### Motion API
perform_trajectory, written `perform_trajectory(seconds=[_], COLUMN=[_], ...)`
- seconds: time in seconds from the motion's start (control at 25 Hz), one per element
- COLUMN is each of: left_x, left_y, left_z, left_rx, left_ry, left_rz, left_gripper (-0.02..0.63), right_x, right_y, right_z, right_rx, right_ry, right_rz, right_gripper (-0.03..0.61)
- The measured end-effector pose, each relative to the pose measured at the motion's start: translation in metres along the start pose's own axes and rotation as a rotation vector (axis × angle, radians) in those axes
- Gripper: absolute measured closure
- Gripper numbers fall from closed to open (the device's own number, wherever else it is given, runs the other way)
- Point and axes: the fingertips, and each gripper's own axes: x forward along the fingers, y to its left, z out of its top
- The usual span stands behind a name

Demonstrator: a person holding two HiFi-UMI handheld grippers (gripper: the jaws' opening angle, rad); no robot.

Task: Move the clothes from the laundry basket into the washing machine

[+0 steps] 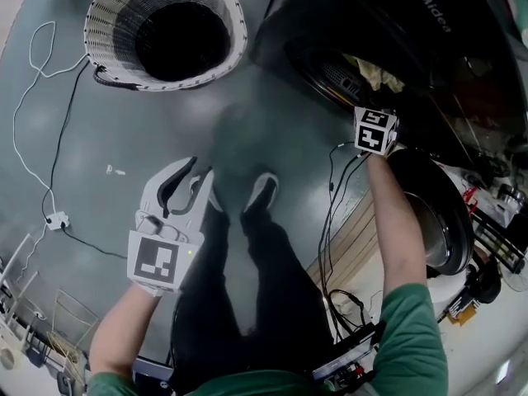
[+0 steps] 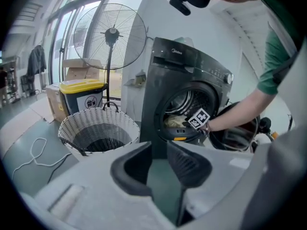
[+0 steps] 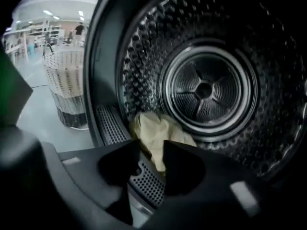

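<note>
Looks like drop-off step for us: the crumpled pale-yellow cloth (image 3: 160, 133) lies in the drum (image 3: 206, 90) of the black front-loading washing machine (image 2: 192, 66), just beyond our part-open, empty right gripper (image 3: 146, 164), left gripper (image 2: 160, 166) narrowly open and empty too, so next we'd check the white woven laundry basket (image 1: 239, 40).

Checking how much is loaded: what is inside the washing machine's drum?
A crumpled pale yellow cloth lies at the drum front edge, just beyond the right gripper and its parted jaws. The rest that shows is bare metal; the gripper covers the lowest front part.
</note>
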Motion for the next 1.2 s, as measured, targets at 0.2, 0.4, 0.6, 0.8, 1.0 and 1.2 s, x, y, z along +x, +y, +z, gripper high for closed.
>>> perform_trajectory(seconds=[0.2, 0.4, 0.6, 0.8, 1.0, 1.2], left_x=[-0.008, -0.030, -0.069, -0.106, -0.137, -0.173], left_y=[0.007, 0.008, 0.000, -0.006, -0.009, -0.016], left_z=[0.003, 0.029, 0.076, 0.123, 0.187, 0.247], left_rx=[0.006, -0.007, 0.006, 0.048, 0.063, 0.057], left_ry=[-0.003, -0.030, -0.060, -0.063, -0.132, -0.187], left_rz=[0.009, 0.030, 0.044, 0.056, 0.101, 0.142], left_gripper=[0.515, 0.515, 0.515, 0.517, 0.518, 0.518], right_x=[0.005, -0.054, -0.168, -0.276, -0.345, -0.408], right_y=[0.012, 0.046, 0.073, 0.073, 0.058, 0.044], right_z=[0.018, 0.050, 0.098, 0.155, 0.226, 0.289], right_rx=[-0.028, -0.056, -0.090, -0.028, 0.028, 0.133], right_ry=[0.022, -0.047, -0.139, -0.237, -0.358, -0.432], right_rz=[0.006, 0.126, 0.314, 0.432, 0.433, 0.471], right_gripper=[0.462, 0.484, 0.577, 0.578, 0.578, 0.578])
